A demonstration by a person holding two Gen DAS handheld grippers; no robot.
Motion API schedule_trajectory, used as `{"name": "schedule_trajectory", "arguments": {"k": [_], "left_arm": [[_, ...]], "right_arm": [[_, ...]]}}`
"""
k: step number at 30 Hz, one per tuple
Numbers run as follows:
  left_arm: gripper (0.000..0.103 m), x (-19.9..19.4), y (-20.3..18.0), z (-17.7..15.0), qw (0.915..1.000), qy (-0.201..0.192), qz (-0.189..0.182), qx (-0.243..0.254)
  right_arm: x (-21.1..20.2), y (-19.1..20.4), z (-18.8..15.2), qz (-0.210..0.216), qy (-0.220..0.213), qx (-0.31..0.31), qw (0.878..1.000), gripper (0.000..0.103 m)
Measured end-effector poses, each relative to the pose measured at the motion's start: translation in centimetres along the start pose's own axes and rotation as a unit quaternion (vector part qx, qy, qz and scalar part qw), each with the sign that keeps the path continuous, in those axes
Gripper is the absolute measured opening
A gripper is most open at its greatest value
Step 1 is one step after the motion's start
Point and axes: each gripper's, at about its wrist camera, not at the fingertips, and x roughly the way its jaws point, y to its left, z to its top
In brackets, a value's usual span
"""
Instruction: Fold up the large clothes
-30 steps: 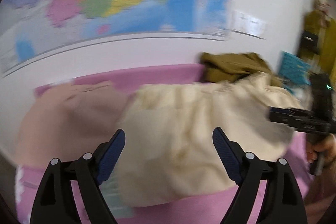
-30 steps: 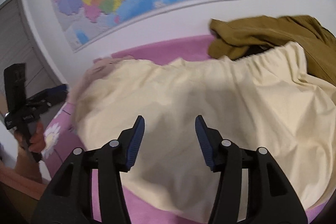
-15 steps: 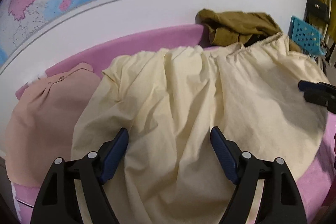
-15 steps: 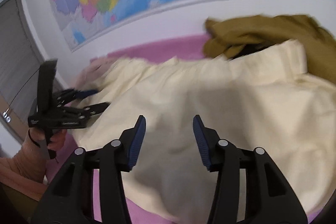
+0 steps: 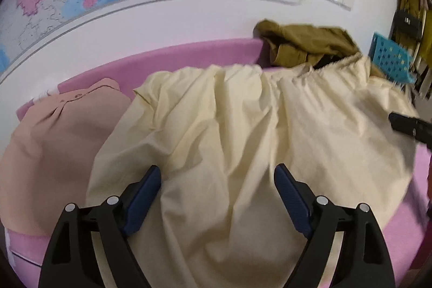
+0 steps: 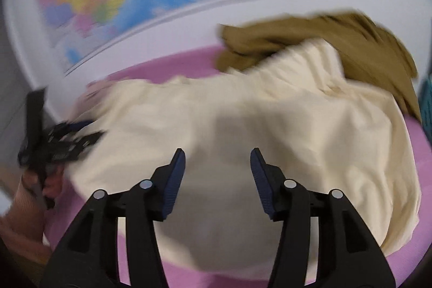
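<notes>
Pink bed [image 5: 189, 56] now carries the cream garment [image 5: 243, 126] spread flat, reaching its near edge. Left gripper [image 5: 217, 188] and right gripper [image 6: 217, 172] have just widened, both released above it, so folding can begin.

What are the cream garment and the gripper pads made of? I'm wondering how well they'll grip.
The cream garment looks like thin matte woven cloth, perhaps cotton: it creases sharply and gathers along its far edge. The blue pads look like ribbed rubber or soft plastic, with a fine texture and dull sheen.
</notes>
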Motion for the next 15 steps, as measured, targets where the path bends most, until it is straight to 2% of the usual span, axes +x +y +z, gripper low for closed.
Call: {"name": "schedule_trajectory", "arguments": {"k": [4,6,8,10,15], "left_arm": [[0.083,-2.4,0.8,-0.5,0.9996,-0.018,-0.005,-0.023],[0.083,-3.3,1.2,-1.0,0.9992,-0.021,-0.01,-0.033],[0.083,-4.5,1.7,-1.8,0.9985,-0.025,-0.016,-0.046],[0.083,-5.7,2.4,-2.8,0.9977,-0.028,-0.019,-0.059],[0.085,-7.4,4.3,-5.7,0.9933,-0.02,-0.037,-0.108]], "right_arm": [[-1.0,5.1,-0.4,0.05,0.002,-0.09,0.995,0.067],[-0.5,7.7,-1.0,0.078,0.018,-0.131,0.988,0.067],[0.3,10.1,-1.5,0.091,0.028,-0.17,0.981,0.072],[0.8,12.0,-2.1,0.083,0.03,-0.209,0.974,0.084],[3.3,15.6,-4.9,0.026,0.051,-0.32,0.946,0.084]]}}
